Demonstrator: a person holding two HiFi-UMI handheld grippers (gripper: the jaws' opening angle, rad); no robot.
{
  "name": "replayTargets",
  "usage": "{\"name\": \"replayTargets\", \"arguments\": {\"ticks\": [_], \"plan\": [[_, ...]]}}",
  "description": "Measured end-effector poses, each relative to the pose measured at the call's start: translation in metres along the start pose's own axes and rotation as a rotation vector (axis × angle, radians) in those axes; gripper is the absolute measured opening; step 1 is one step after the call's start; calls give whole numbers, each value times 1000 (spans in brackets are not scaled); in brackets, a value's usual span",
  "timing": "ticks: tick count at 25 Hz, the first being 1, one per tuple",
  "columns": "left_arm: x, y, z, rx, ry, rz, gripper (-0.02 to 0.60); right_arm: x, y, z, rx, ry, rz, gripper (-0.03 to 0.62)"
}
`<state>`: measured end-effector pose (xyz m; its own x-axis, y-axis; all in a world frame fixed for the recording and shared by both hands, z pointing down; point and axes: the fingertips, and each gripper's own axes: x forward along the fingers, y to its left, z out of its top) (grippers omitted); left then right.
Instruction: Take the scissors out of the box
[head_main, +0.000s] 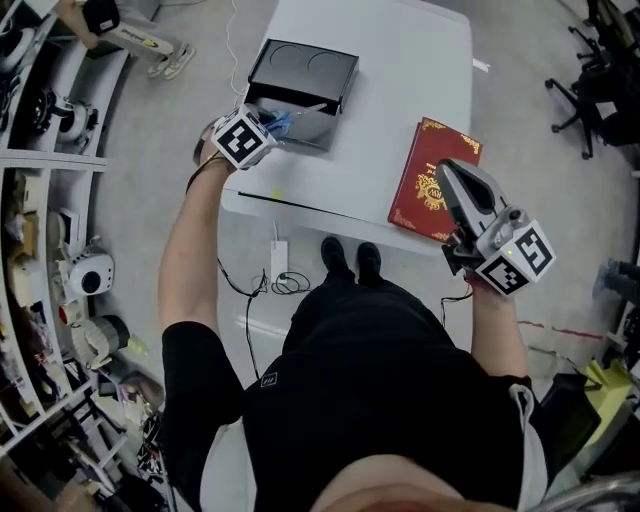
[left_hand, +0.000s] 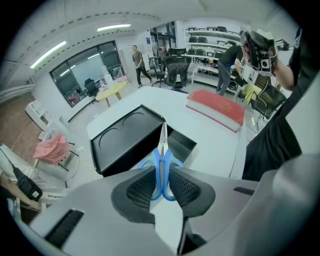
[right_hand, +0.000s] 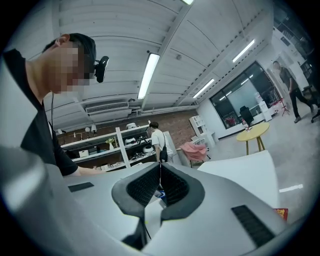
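Note:
The scissors have blue handles and short steel blades that point away from the camera. My left gripper is shut on their handles and holds them above the open black box. In the head view the left gripper hangs over the near edge of the box at the table's left, with the blue scissors at its tip. My right gripper hovers over the red book, its jaws together with nothing between them; the right gripper points level across the room.
The white table carries the box and the red book. Cables lie on the floor by the person's feet. Shelves line the left side, office chairs the right. People stand farther off.

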<state>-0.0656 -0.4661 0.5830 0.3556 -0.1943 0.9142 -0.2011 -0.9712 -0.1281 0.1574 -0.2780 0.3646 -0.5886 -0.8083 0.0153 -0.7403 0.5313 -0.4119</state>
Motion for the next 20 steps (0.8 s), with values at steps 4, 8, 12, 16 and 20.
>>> {"name": "replayTargets", "arguments": {"ticks": [4, 8, 12, 16, 20], "plan": [[-39, -20, 6, -57, -70, 33, 95, -11, 16, 9, -14, -16, 45, 29], [-75, -41, 14, -143, -160, 72, 95, -21, 30, 19, -34, -34, 108, 29], [-113, -66, 19, -221, -244, 124, 95, -34, 41, 29, -45, -49, 166, 29], [-150, -91, 20, -289, -319, 186, 95, -40, 48, 36, -58, -59, 218, 29], [-187, -108, 10, -341, -389, 246, 95, -34, 59, 40, -72, -64, 248, 29]]}}
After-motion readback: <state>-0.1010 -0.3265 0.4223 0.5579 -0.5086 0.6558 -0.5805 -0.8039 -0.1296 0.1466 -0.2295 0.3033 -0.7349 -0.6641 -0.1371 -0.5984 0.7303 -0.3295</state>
